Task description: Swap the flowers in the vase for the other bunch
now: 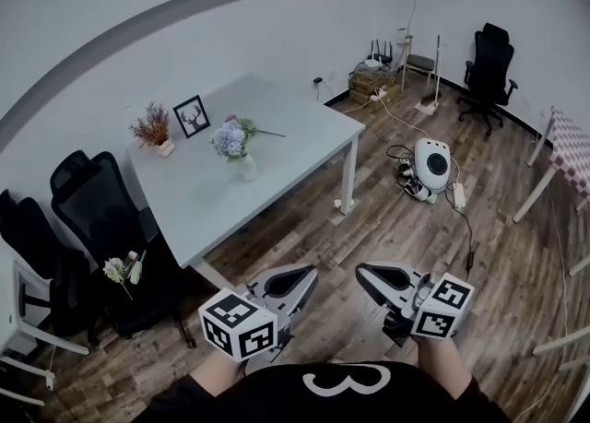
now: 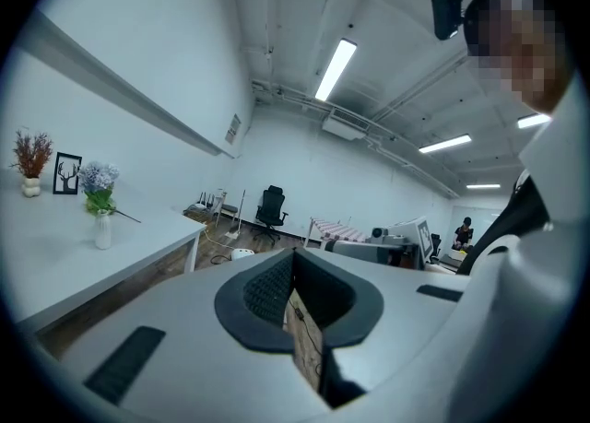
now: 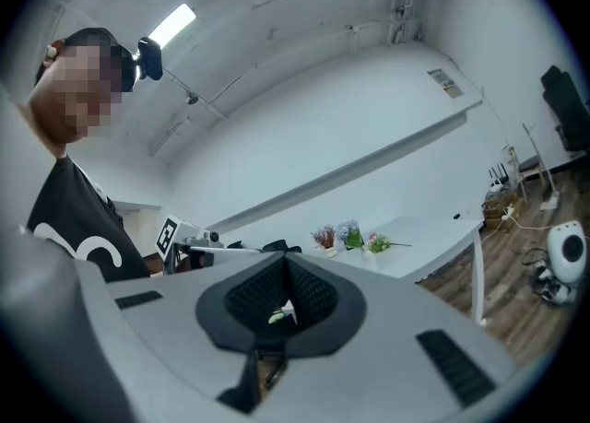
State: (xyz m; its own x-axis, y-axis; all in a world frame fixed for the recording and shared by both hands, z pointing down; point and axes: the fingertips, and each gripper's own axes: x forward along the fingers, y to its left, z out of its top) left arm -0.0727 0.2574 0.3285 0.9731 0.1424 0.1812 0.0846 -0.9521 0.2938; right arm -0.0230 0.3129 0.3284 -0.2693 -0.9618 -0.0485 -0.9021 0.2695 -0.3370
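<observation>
- Jaws of the left gripper (image 1: 307, 273) and right gripper (image 1: 365, 270) are closed together and empty, well apart from the counter (image 1: 286, 149).
- At eleven o'clock, the vase (image 1: 249, 170) holds its blue flowers (image 1: 230, 139).
- At nine o'clock, the other bunch (image 1: 118, 270) lies on a chair (image 1: 97, 214); the swap looks not yet begun.

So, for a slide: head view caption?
Left hand-held gripper and right hand-held gripper, shut, face table bearing vase of flowers.

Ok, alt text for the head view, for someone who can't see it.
Both shut, the grey left tool and right tool point across a wooden floor toward a white table holding a white vase of blue flowers; another bunch lies on a black chair.
</observation>
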